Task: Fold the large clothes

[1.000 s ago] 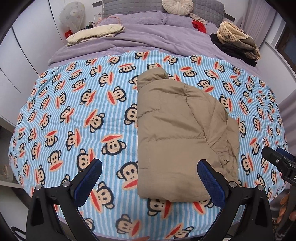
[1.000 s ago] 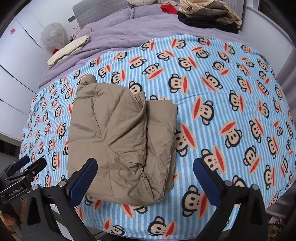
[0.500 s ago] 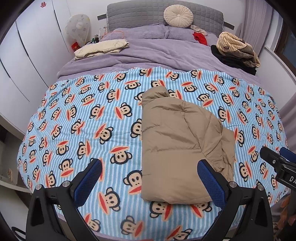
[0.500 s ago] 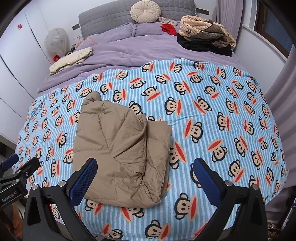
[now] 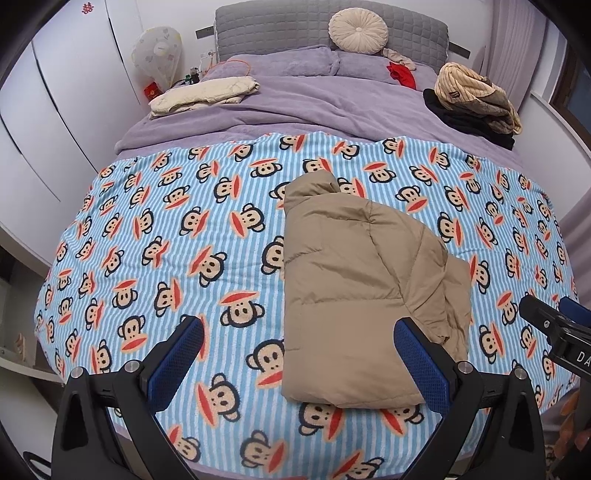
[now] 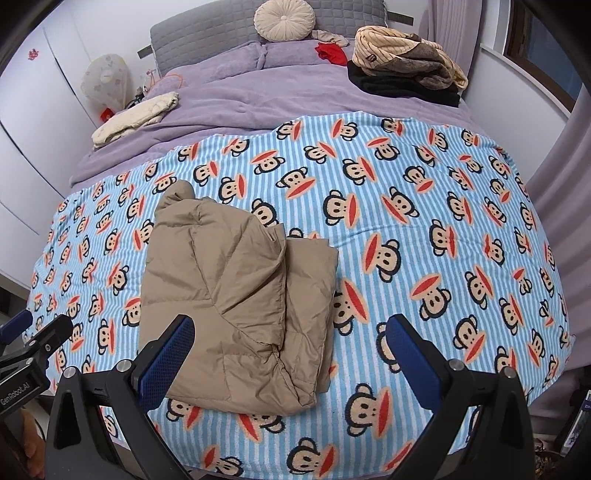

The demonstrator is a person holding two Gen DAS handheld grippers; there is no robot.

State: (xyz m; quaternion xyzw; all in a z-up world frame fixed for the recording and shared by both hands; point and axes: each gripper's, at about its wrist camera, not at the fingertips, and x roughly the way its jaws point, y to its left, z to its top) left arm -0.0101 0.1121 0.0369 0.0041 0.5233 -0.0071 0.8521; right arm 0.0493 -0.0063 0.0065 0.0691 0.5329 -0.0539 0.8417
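Note:
A tan padded jacket lies folded into a compact bundle on the blue monkey-print blanket, near the bed's foot. It also shows in the right wrist view. My left gripper is open and empty, held back above the bed's foot edge, its right finger over the jacket's near corner. My right gripper is open and empty, also held back from the jacket. Each gripper shows at the edge of the other's view.
A purple duvet covers the bed's far half. On it lie a folded cream garment, a striped and black clothes pile, a red item and a round cushion. White wardrobes stand at left.
Both grippers have pulled back and up from the bed, so more of the room shows. The jacket has not moved. Both stay open.

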